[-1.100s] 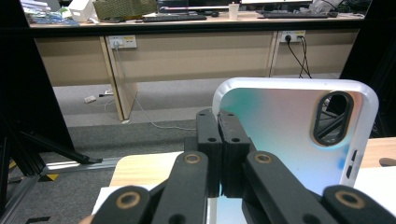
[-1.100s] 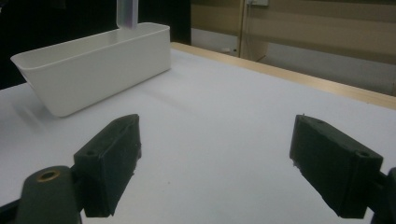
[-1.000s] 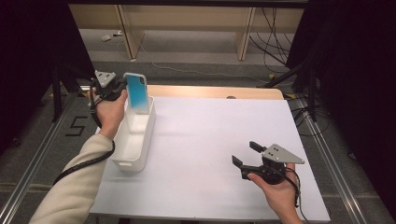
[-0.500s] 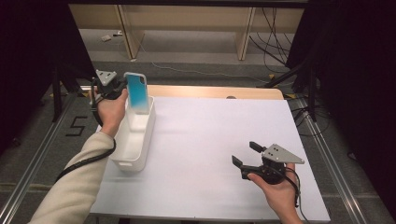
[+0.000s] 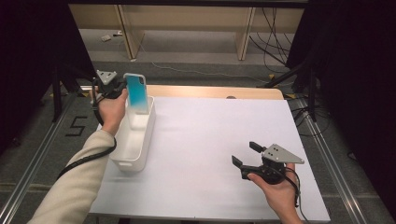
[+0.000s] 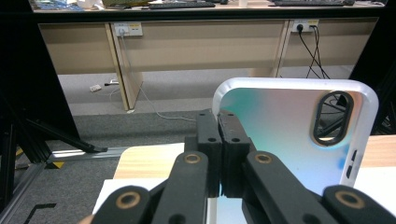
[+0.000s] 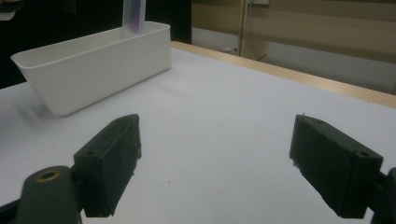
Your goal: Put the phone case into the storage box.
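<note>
A phone case (image 5: 136, 93) with a blue-to-white gradient back and a white rim stands upright over the far end of a white plastic bin (image 5: 135, 140). My left gripper (image 5: 125, 89) is shut on the case's left edge. In the left gripper view the two jaws meet at that edge, my left gripper (image 6: 219, 140) pinching the phone case (image 6: 289, 135), whose camera cut-out is at the upper right. My right gripper (image 5: 245, 153) stands open near the table's front right, nothing between its jaws. In the right gripper view my right gripper (image 7: 215, 158) faces the bin (image 7: 93, 70) and the phone case (image 7: 133, 16).
A white sheet (image 5: 210, 130) covers the table, with a wooden strip (image 5: 210, 91) along its far edge. Beyond it are grey floor, desk legs and cables. Black frame rails run along both sides of the table.
</note>
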Demonstrator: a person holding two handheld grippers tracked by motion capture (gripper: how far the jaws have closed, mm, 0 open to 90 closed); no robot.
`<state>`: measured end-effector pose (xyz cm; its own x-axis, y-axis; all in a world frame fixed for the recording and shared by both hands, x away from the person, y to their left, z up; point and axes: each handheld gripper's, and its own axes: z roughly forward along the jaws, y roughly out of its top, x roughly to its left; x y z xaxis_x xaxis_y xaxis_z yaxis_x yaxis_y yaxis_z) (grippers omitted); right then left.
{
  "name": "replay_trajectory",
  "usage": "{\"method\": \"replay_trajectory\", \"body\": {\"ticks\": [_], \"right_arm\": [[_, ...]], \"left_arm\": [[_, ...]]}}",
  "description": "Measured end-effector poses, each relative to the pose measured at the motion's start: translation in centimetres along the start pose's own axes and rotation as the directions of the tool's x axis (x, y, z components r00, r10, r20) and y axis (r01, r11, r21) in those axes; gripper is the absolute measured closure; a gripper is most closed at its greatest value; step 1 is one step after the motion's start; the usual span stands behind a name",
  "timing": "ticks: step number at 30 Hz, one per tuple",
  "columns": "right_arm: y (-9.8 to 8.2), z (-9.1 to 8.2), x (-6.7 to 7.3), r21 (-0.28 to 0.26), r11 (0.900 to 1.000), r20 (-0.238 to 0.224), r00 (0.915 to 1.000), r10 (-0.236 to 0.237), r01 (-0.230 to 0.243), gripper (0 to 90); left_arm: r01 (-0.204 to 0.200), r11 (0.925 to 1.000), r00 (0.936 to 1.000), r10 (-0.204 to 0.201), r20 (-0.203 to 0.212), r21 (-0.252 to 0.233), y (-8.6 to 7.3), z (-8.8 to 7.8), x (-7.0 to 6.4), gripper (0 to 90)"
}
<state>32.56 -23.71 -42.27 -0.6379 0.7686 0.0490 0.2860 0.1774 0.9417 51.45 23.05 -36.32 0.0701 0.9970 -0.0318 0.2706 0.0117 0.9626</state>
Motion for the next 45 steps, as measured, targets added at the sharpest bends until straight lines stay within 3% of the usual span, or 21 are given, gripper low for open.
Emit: {"method": "replay_trajectory", "body": {"ticks": [45], "right_arm": [[-0.1,0.1,0.0,-0.004,1.000,-0.002,1.0000,0.002,-0.002,17.6]], "left_arm": [[0.002,0.9990,0.9993,0.000,-0.038,0.045,-0.6,2.2,0.1,88.5]]}}
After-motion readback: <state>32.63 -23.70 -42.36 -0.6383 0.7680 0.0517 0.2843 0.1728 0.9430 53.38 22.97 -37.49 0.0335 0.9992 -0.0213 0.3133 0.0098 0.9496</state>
